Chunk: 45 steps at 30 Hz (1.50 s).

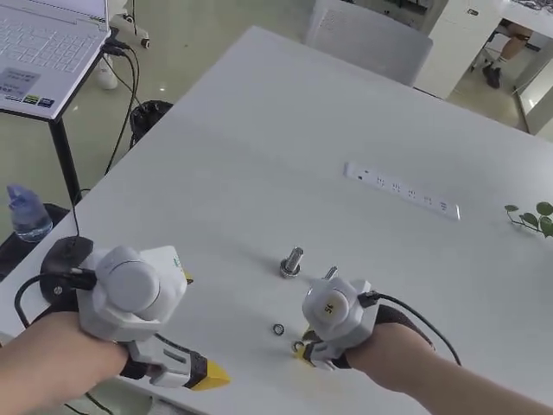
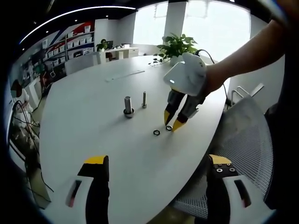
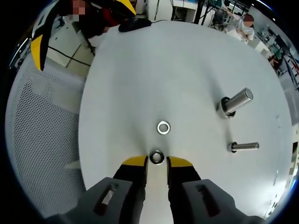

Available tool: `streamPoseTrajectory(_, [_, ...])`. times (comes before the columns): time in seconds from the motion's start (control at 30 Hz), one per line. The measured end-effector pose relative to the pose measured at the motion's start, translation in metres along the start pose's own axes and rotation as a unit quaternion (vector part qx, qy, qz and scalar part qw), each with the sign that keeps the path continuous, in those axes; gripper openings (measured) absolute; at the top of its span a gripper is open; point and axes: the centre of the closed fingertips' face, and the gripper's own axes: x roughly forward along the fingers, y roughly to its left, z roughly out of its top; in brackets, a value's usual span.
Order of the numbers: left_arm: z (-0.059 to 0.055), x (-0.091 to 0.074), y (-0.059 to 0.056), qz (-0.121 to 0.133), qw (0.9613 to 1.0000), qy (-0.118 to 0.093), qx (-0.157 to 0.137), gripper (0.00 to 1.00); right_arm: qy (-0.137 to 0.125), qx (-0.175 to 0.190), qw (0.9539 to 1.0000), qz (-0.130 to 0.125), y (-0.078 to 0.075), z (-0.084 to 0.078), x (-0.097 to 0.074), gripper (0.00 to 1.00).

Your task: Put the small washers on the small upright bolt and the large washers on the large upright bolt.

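The large bolt (image 1: 291, 261) (image 3: 236, 101) and the thin small bolt (image 1: 330, 273) (image 3: 244, 146) stand upright on the white table (image 1: 259, 156). Two small washers lie flat in front of them. The nearer washer (image 3: 156, 157) (image 2: 169, 128) lies just at the yellow tips of my right gripper (image 3: 157, 162) (image 1: 302, 350), whose jaws stand a little apart on either side of it. The other washer (image 3: 163, 127) (image 1: 278, 329) (image 2: 156, 132) lies free beside it. My left gripper (image 2: 159, 161) (image 1: 212, 376) hovers wide open near the table's front edge, holding nothing.
A white power strip (image 1: 402, 188) lies further back on the table. A green plant (image 1: 531, 216) sits at the right edge. A laptop (image 1: 43, 52) stands on a side table to the left, a water bottle (image 1: 26, 212) below it. A mesh chair (image 2: 243, 140) is beside the table.
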Motion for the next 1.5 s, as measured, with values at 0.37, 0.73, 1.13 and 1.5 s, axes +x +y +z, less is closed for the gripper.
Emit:
streamPoseTrajectory(0.37, [-0.003, -0.002, -0.004, 0.002, 1.0, 0.003, 0.0, 0.84, 0.029, 0.008, 0.9995, 0.002, -0.001, 0.0, 0.001, 0.14])
streamPoseTrajectory(0.73, [-0.006, -0.005, -0.008, 0.003, 1.0, 0.008, -0.002, 0.83, 0.044, 0.014, 0.9989, 0.005, -0.001, -0.001, 0.001, 0.12])
streamPoseTrajectory(1.13, [-0.004, -0.003, -0.006, 0.005, 0.9999, 0.01, -0.002, 0.82, 0.036, 0.026, 0.999, 0.008, -0.003, -0.005, -0.003, 0.12])
streamPoseTrajectory(1.5, [0.001, 0.0, -0.005, 0.003, 0.9999, 0.013, 0.006, 0.81, 0.03, 0.06, 0.9978, -0.004, -0.021, -0.025, -0.02, 0.12])
